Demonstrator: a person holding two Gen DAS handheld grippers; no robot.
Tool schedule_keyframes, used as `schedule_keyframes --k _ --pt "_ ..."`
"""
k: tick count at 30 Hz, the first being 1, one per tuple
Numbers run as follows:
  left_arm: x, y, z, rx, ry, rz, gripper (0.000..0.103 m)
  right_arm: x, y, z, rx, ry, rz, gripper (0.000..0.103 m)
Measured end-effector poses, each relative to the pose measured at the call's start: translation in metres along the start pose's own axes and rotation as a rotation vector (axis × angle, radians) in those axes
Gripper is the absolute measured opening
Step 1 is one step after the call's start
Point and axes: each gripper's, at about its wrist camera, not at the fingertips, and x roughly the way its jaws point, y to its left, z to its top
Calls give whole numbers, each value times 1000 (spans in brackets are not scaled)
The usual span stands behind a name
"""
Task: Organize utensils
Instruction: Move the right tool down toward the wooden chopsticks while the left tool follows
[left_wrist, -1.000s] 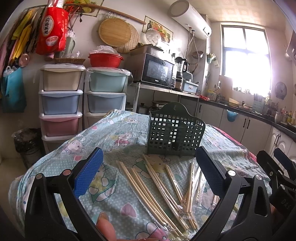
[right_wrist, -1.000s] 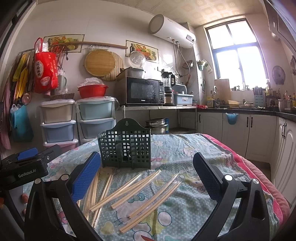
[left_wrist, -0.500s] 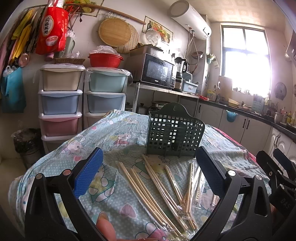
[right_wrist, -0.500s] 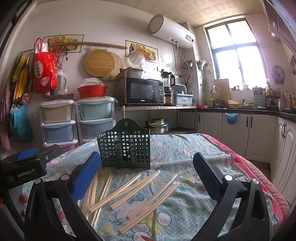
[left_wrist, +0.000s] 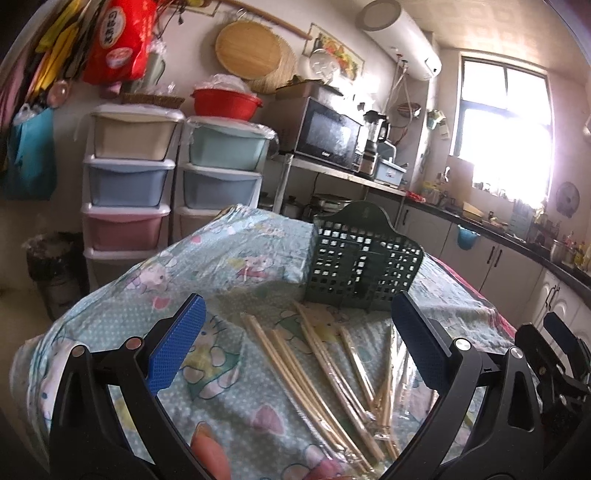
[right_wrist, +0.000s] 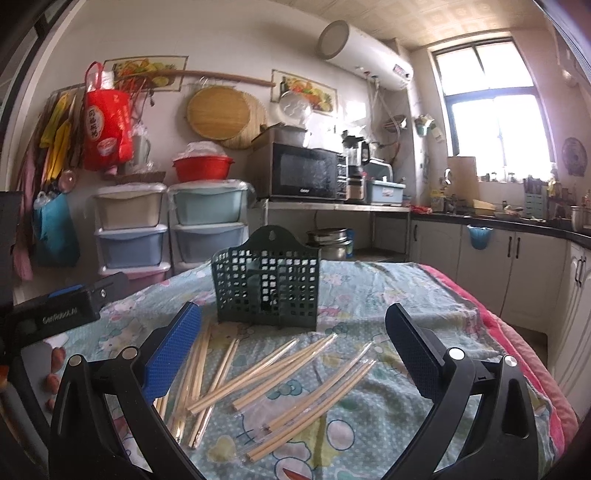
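Observation:
Several wooden chopsticks in clear wrappers (left_wrist: 325, 365) (right_wrist: 295, 376) lie scattered on the patterned tablecloth (left_wrist: 221, 266) (right_wrist: 406, 295). Behind them stands a dark green lattice utensil basket (left_wrist: 364, 258) (right_wrist: 266, 282), upright and with nothing visible inside. My left gripper (left_wrist: 295, 343) hovers open above the near ends of the chopsticks, holding nothing. Over the chopsticks on its side, my right gripper (right_wrist: 291, 343) is also open, with nothing between its blue pads. The left gripper's body (right_wrist: 55, 314) shows at the left of the right wrist view, and the right gripper's body (left_wrist: 554, 354) at the right of the left wrist view.
Stacked plastic drawers (left_wrist: 133, 173) (right_wrist: 207, 218) stand behind the table on the left, with a microwave (left_wrist: 328, 133) (right_wrist: 306, 171) on a shelf beside them. Kitchen cabinets (right_wrist: 491, 266) run along the right wall. A dark bin (left_wrist: 51, 258) sits on the floor at the left.
The left wrist view has tilted slightly, so the scene leans more to the right. The chopsticks and basket have not moved; both grippers stay open.

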Motion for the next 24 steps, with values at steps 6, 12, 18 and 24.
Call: schedule_keyframes --k 6,12,18,24 --pt "4 16 0 -36 25 26 93 11 6 2 -26 56 32 97" --pt "10 28 2 -36 63 56 93 25 5 4 -23 119 56 97" --pt "22 34 7 -46 128 20 93 45 -1 9 0 197 66 97" --pt "42 34 12 -57 201 -40 93 65 -8 14 1 246 58 97"
